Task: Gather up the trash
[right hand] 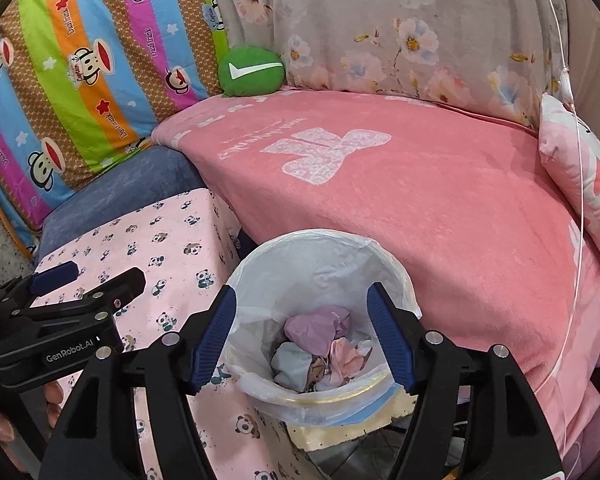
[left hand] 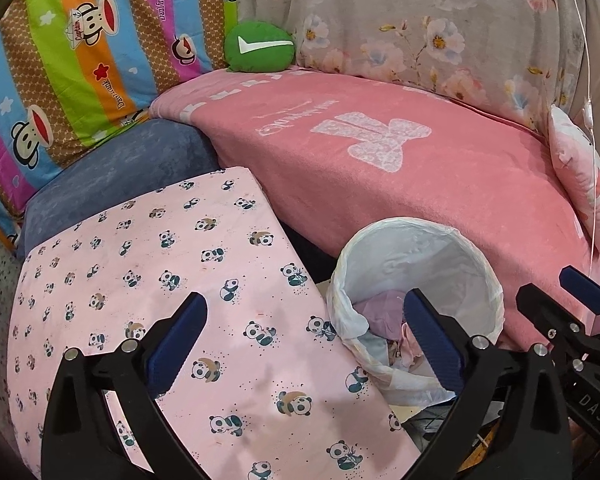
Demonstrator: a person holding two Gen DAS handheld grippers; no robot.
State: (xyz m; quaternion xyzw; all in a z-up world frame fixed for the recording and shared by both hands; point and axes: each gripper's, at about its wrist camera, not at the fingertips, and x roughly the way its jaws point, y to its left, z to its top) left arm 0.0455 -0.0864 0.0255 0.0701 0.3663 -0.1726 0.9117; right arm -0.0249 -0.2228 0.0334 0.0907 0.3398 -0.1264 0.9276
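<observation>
A bin lined with a white bag [right hand: 312,238] stands on the floor between a panda-print surface and a pink sofa seat. Crumpled purple, pink and pale-blue trash [right hand: 316,330] lies at its bottom. Directly above the bin mouth my right gripper [right hand: 301,292] hangs open, with nothing between its blue pads. My left gripper [left hand: 305,298] is open wide and holds nothing, over the panda cloth with its right finger in front of the bin [left hand: 420,226]. In the left wrist view the trash [left hand: 380,312] shows partly, and the right gripper [left hand: 552,286] sits at the right edge. The left gripper [right hand: 105,271] appears at the left of the right wrist view.
The panda-print cloth [left hand: 160,280] covers a low block left of the bin. A pink blanket [left hand: 440,168] covers the sofa seat behind it. A green cushion [left hand: 260,46], striped monkey quilt [left hand: 80,60], blue cushion [left hand: 132,160], pink pillow [left hand: 580,184] and hanging white cord [left hand: 588,112] surround it.
</observation>
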